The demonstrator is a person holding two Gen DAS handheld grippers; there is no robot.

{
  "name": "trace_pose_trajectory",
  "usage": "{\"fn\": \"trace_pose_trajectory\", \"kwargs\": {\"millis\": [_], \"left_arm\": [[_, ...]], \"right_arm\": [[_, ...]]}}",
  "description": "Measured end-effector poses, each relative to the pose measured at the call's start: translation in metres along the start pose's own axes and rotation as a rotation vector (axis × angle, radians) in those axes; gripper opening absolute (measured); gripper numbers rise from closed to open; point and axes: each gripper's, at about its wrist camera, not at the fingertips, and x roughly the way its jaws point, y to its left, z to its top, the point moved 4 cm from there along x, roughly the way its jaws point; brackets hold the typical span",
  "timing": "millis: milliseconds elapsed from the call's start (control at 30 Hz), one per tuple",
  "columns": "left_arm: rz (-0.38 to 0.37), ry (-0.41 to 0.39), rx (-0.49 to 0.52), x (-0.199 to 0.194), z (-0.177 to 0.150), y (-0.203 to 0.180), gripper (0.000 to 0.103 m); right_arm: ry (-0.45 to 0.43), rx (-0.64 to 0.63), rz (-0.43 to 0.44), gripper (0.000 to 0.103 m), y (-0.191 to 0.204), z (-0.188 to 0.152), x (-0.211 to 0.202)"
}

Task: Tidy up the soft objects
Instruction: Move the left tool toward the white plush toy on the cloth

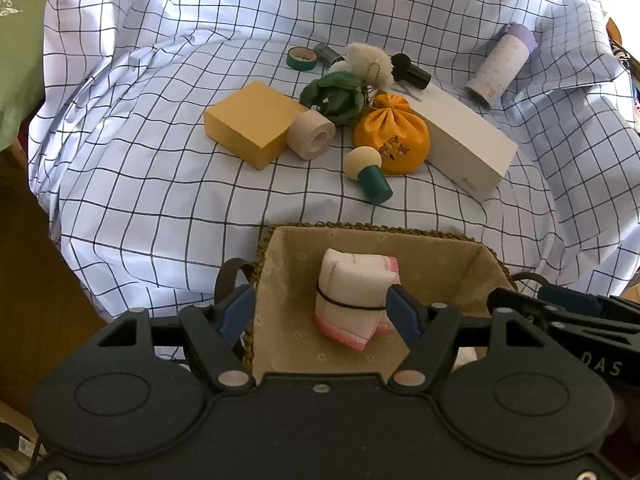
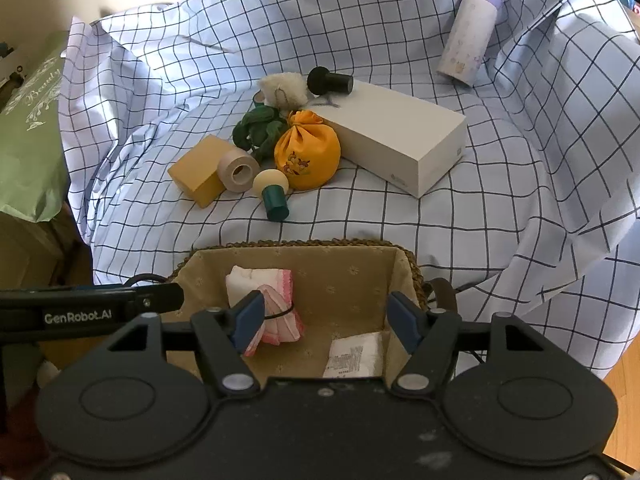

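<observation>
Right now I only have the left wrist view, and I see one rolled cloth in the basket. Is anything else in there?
Observer: Yes. The right wrist view shows a white printed packet lying flat in the near right corner of the basket, apart from the rolled cloth.
Operator: I only see the right tool from the side. Is it holding anything?
Observer: No. The right tool is open and empty, with its fingers spread over the basket.
</observation>
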Motion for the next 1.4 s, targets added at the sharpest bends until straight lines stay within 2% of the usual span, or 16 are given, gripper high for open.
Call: {"fn": "trace_pose_trajectory", "kwargs": {"millis": [267,467,700,933,1133,1400], "left_arm": [[0.009,0.002,0.014,0.012,0.015,0.005,0.068],[0.018,-0.016,0.045,0.022,0.036,0.003,0.068],[0.031,-0.035,0.085,0.034,0.056,-0.004,0.069],[0.036,-0.029,0.109,0.046,0.070,-0.008,0.069],[0.051,-0.031,0.116,0.056,0.085,-0.006,0.069],[0.062,-0.020,0.122,0.074,0.099,-0.004,0.069]], "right_arm": [[-0.011,0.011,-0.029,0.067,-0.009,0.026,0.020],[-0.126,-0.029,-0.105,0.067,-0.016,0.074,0.040],[-0.247,-0.116,-0.212,0.067,-0.023,0.133,0.082],[-0.236,-0.134,-0.186,0.067,-0.019,0.166,0.131],[-0.266,-0.156,-0.194,0.067,-0.013,0.190,0.161],[-0.252,-0.079,-0.181,0.067,-0.019,0.227,0.204]]}}
